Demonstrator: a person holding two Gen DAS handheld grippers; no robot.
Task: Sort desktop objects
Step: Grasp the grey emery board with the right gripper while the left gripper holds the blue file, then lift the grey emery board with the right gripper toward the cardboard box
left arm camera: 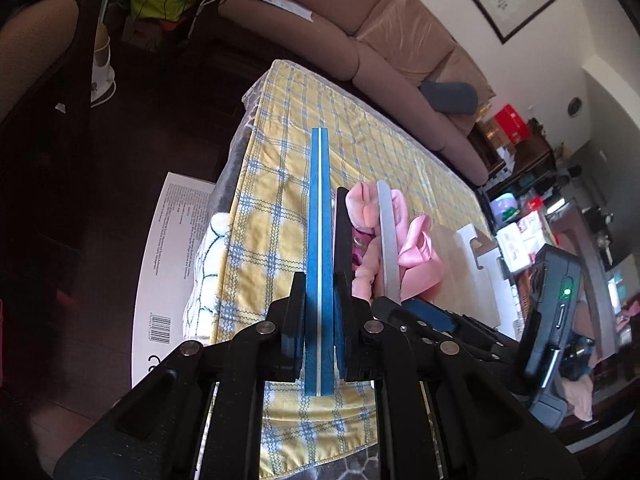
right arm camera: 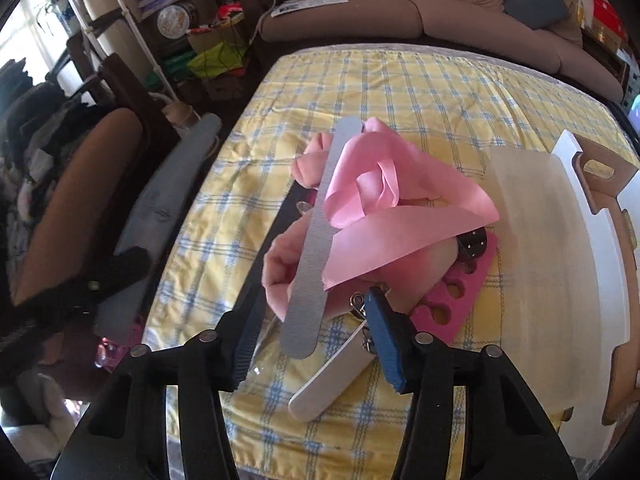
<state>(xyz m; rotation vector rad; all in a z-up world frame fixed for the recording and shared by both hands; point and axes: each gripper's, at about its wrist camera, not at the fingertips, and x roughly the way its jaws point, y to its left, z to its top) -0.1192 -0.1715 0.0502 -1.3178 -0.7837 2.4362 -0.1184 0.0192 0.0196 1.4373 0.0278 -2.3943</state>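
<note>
Pink ribbon (right arm camera: 384,200) over grey nail file (right arm camera: 316,236), perhaps between spread right gripper (right arm camera: 316,344); left gripper (left arm camera: 318,304) pinching blue file (left arm camera: 319,240).

Woven yellow-and-blue checked cotton tablecloth (right arm camera: 420,92), matt and slightly rumpled. Glossy pink satin ribbon (right arm camera: 384,204), smooth. Long grey nail file (right arm camera: 316,236), gritty, matt. Bright pink foam toe separator (right arm camera: 460,292), soft and dull. Blue-faced buffer board with white core (left arm camera: 319,240), fine-grained. Black moulded plastic gripper fingers (right arm camera: 240,344), ribbed.

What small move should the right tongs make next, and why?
Probably close the right tongs on the gray file and lift it. Its near end lies between the open jaws, not yet pressed, and it rests loosely on the pink pile.
</note>
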